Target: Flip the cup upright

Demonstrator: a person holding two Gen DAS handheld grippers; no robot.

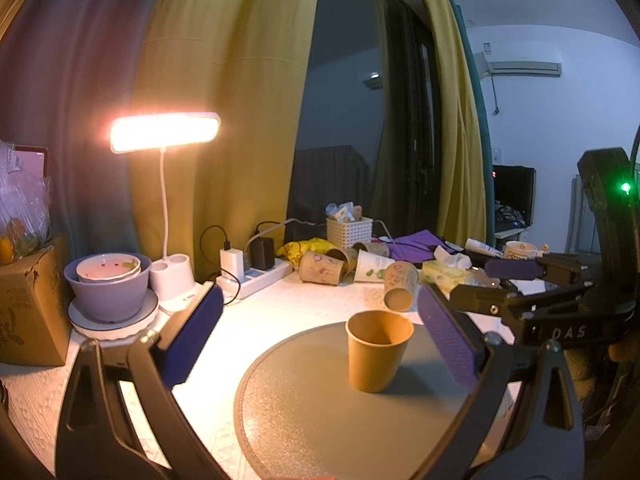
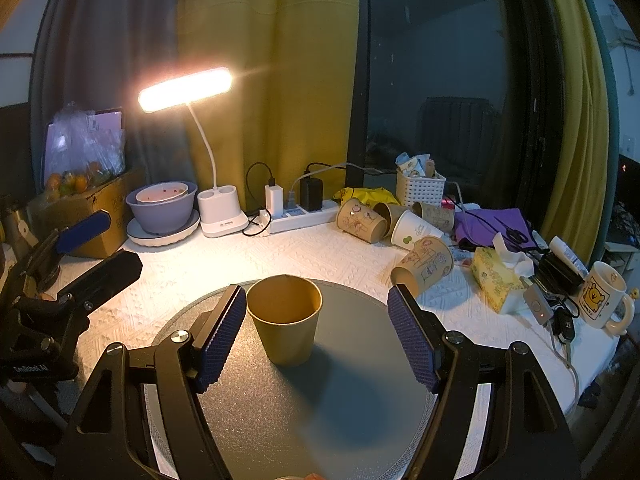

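A plain brown paper cup (image 1: 377, 350) stands upright, mouth up, on a round grey mat (image 1: 320, 412); it also shows in the right wrist view (image 2: 286, 320) on the mat (image 2: 304, 408). My left gripper (image 1: 320, 336) is open, and the cup sits between its blue pads, nearer the right one. My right gripper (image 2: 316, 336) is open with the cup between its fingers, close to the left pad (image 2: 224, 336), not gripped. The right gripper also shows at the right of the left wrist view (image 1: 500, 280), and the left gripper at the left of the right wrist view (image 2: 96, 240).
Several printed paper cups (image 2: 424, 264) lie on their sides behind the mat. A lit desk lamp (image 2: 186, 88), bowls (image 2: 162, 204), a power strip (image 2: 300, 216), a white basket (image 2: 420, 188), a tissue pack (image 2: 494, 276), keys and a mug (image 2: 604, 300) crowd the table's back and right.
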